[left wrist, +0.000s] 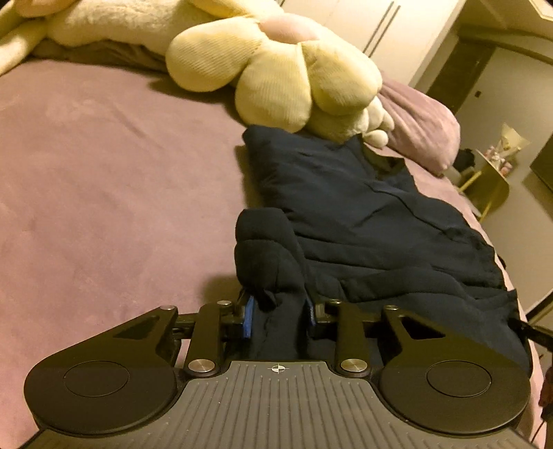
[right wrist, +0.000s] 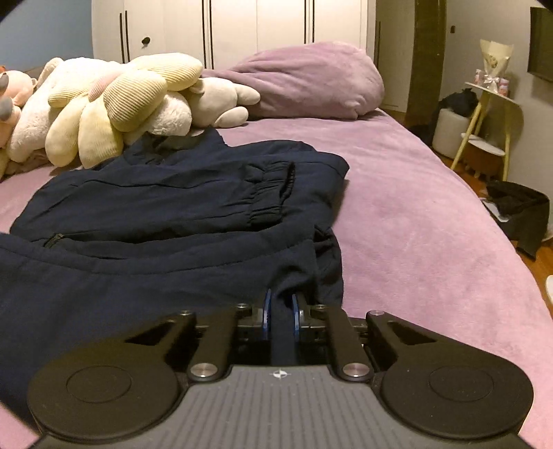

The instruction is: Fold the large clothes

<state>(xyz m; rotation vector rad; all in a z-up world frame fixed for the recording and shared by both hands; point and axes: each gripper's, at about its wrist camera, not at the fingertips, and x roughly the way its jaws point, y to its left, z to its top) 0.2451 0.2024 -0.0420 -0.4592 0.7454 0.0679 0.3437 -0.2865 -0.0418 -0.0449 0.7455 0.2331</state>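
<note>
Both claws — left [left wrist: 279, 316], right [right wrist: 280, 311] — clamp jacket [right wrist: 166, 221].

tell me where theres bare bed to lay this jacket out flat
Bare bed cover spreads wide to the left of the navy jacket, up to the flower plush. Another strip runs between the jacket's right edge and the bed's edge. It is crowded at the head: plush toys and the purple pillow.

The jacket [right wrist: 166, 214] is plain navy blue. The bed [right wrist: 414, 214] cover and pillow [right wrist: 311, 83] are mauve. The flower-shaped plush cushion [left wrist: 276, 69] has ribbed pale yellow petals around a pink centre. The wardrobe [right wrist: 242, 27] is white.
</note>
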